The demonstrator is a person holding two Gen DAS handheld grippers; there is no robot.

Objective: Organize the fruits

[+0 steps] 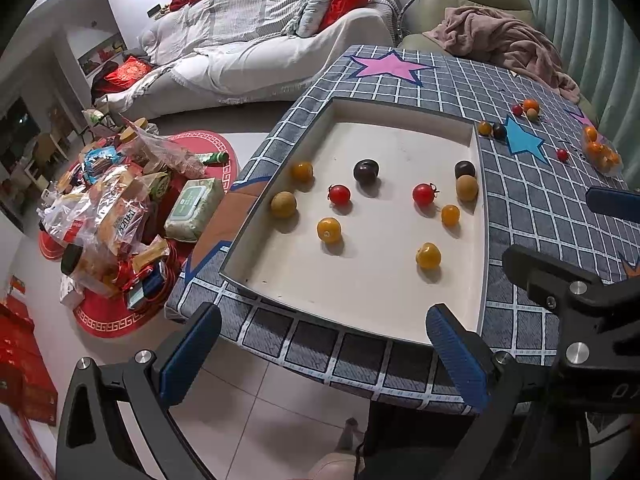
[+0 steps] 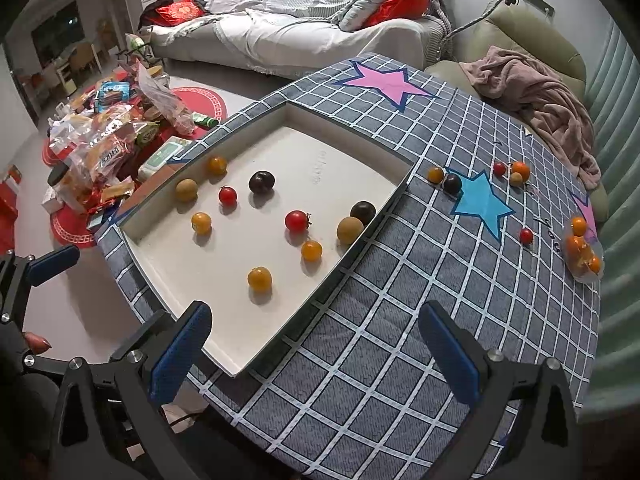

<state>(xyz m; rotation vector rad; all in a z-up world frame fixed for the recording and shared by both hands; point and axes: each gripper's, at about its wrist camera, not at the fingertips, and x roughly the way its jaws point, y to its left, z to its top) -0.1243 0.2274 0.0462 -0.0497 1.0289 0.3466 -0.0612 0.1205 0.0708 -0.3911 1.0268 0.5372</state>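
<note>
A white tray lies on the grey checked tablecloth. It holds several small fruits: red tomatoes, dark plums, yellow tomatoes and brown longans. More fruits sit loose on the cloth near a blue star, such as a dark one and a red one. A clear bag of orange fruits lies at the far right. My left gripper hovers open over the tray's near edge. My right gripper is open and empty above the tray's near corner.
A pile of snack packets covers a red rug on the floor to the left. A white sofa stands behind, and an armchair with a pink blanket touches the table's far right. The table's near edge drops to tiled floor.
</note>
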